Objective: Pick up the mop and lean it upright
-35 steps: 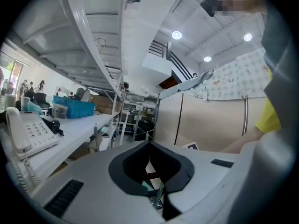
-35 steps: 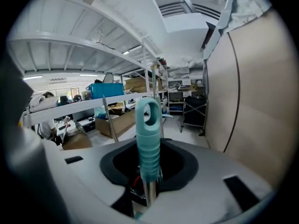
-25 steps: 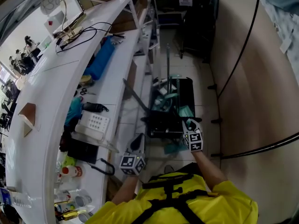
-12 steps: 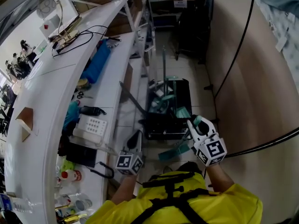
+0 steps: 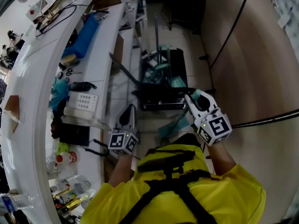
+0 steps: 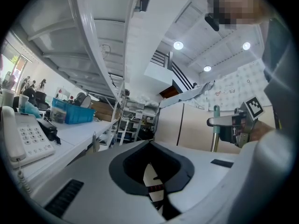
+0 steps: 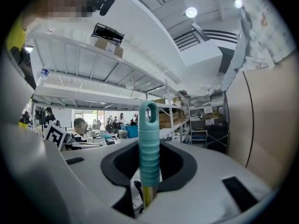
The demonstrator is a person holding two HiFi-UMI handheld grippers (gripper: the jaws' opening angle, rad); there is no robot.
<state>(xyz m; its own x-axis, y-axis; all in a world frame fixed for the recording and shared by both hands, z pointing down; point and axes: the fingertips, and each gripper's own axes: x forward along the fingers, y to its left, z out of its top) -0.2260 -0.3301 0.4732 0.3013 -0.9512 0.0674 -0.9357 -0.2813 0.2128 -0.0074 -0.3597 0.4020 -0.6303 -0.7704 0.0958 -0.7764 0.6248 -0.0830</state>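
The mop's teal ribbed handle end (image 7: 149, 146) with its hanging loop stands upright between the jaws of my right gripper (image 7: 148, 190), which is shut on it. In the head view the right gripper (image 5: 200, 107) is raised in front of my chest, the teal handle tip (image 5: 196, 95) poking out past it. The teal mop head (image 5: 169, 126) shows low by the floor beneath. My left gripper (image 5: 127, 119) hangs to the left near the bench edge, shut and holding nothing. From the left gripper view, the mop's shaft (image 6: 214, 136) runs vertically at right.
A long white workbench (image 5: 42, 78) with a phone (image 5: 81, 105), cables and bottles runs along the left. A black cart (image 5: 161, 90) with teal items stands on the floor ahead. A beige partition wall (image 5: 252, 55) closes the right side.
My right gripper has lifted up and toward me with the mop handle in it. The left gripper has stayed nearly where it was.
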